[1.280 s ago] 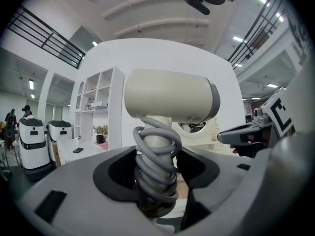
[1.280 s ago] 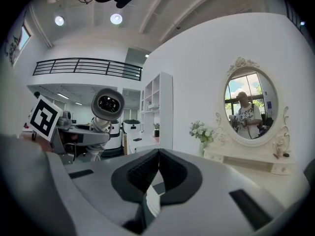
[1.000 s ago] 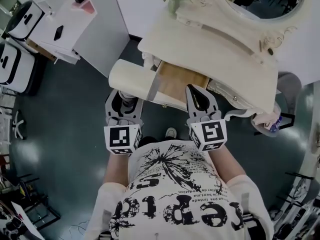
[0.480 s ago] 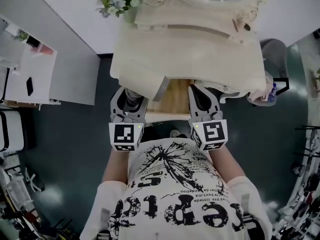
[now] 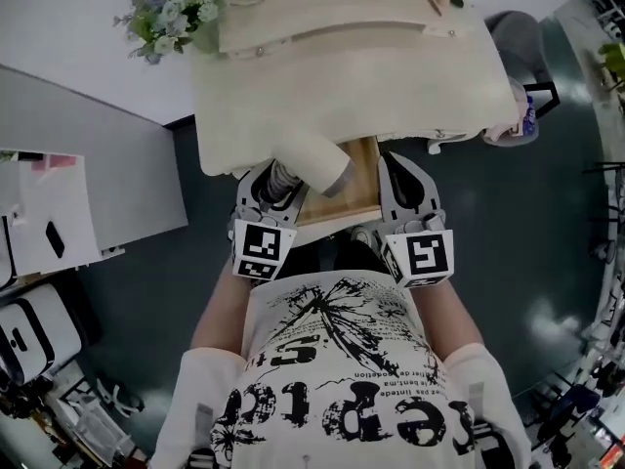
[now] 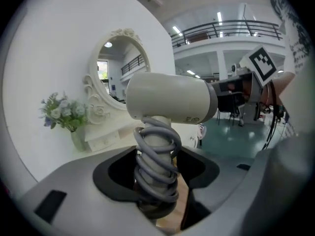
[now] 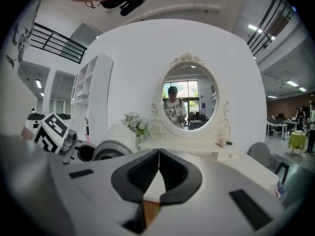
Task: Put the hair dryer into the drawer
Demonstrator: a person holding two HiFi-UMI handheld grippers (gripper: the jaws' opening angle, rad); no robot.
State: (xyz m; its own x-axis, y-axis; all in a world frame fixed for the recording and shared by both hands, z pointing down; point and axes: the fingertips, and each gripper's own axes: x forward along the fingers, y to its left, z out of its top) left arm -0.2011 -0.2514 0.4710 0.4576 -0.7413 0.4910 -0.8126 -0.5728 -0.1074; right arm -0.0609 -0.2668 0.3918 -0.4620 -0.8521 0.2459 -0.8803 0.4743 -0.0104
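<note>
I have the left gripper [image 5: 276, 186] clamped on the hair dryer [image 5: 311, 156], jaws closed round its handle, which is wound with grey cord [image 6: 156, 154]. The cream barrel sits above the jaws and, seen from the head view, hangs over the left edge of the open drawer [image 5: 359, 179]; I cannot tell whether it touches the drawer. My right gripper [image 5: 402, 176] is at the drawer's right side, jaws pressed together with nothing between them. Behind the drawer is the dressing table [image 5: 391, 76], with flowers [image 5: 176, 13] off to the drawer's back left.
</note>
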